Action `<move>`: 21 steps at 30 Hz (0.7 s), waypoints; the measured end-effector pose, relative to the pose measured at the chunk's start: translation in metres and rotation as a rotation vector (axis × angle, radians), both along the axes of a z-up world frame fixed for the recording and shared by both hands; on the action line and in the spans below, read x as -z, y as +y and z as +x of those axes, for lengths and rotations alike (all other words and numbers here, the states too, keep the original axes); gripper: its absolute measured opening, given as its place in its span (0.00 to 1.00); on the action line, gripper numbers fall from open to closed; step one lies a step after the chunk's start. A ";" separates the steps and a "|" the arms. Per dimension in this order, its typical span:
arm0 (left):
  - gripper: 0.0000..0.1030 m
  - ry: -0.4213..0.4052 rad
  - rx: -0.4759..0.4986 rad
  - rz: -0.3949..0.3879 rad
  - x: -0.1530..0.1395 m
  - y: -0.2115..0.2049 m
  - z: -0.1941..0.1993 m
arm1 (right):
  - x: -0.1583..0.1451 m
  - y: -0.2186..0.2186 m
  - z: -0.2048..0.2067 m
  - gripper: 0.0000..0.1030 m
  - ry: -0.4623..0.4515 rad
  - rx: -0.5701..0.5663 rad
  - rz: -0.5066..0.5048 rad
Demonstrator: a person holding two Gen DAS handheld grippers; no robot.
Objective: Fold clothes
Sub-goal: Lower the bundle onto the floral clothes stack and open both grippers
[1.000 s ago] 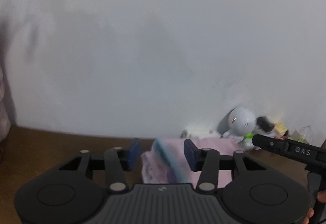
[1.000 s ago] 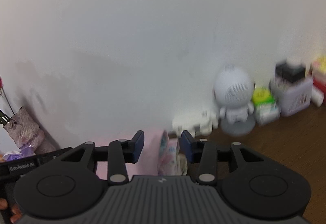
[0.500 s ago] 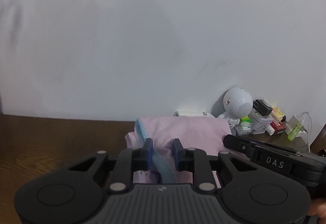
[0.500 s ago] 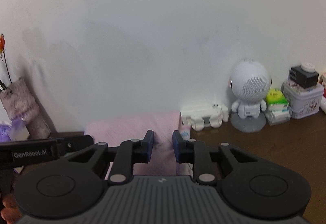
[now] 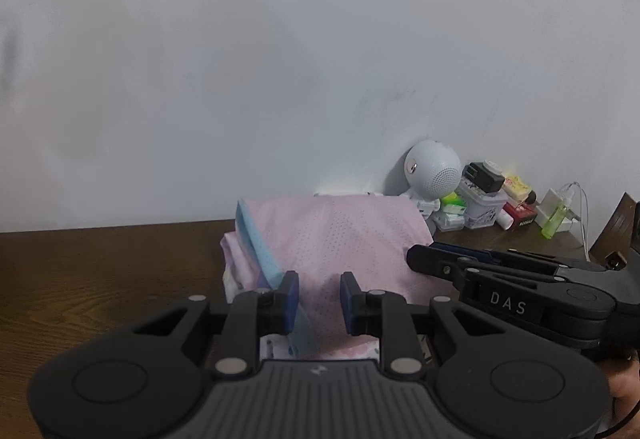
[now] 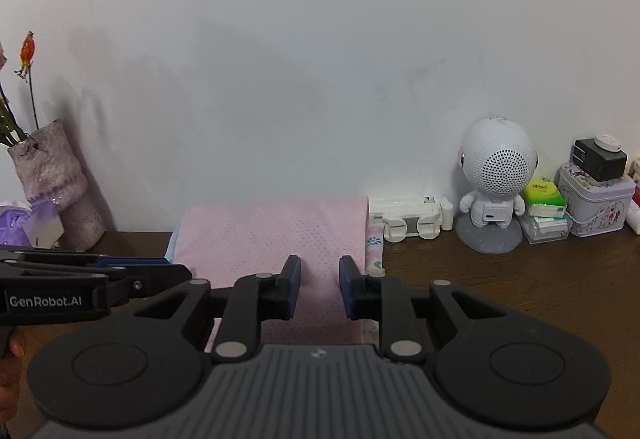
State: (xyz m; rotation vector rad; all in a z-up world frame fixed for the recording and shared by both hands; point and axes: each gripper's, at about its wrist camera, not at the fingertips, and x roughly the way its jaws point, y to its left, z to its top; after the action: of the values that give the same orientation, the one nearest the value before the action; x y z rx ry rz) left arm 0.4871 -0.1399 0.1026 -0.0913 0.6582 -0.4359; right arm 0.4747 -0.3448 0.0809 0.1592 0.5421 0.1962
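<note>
Rightward, bare table [image 6: 500,299] beside garment [image 6: 272,235].

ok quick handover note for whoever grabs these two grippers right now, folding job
Left gripper: jaws closed on the near edge of the pink mesh garment, by its blue hem.
Right gripper: closed on the same edge, further right.
Garment: on the brown wooden table against the white wall, already doubled over.
Left: probably carry this edge over for another fold, release, smooth.
</note>
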 end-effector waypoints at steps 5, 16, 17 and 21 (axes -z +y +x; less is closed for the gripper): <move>0.35 -0.052 -0.081 -0.065 -0.026 0.005 0.017 | -0.018 0.000 0.011 0.21 -0.041 0.009 0.020; 0.26 0.051 -0.117 -0.004 0.014 -0.011 0.057 | -0.002 0.021 0.052 0.21 0.059 0.038 -0.042; 0.26 0.048 -0.118 -0.016 0.014 -0.009 0.056 | -0.003 0.021 0.051 0.21 0.054 0.035 -0.042; 0.40 0.014 -0.116 -0.058 0.002 0.000 0.045 | -0.012 0.017 0.038 0.21 0.002 0.007 -0.015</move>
State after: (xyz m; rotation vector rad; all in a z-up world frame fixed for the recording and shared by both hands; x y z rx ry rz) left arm 0.5317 -0.1400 0.1004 -0.1869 0.6510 -0.3431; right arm 0.5124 -0.3276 0.0925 0.1471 0.5444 0.1850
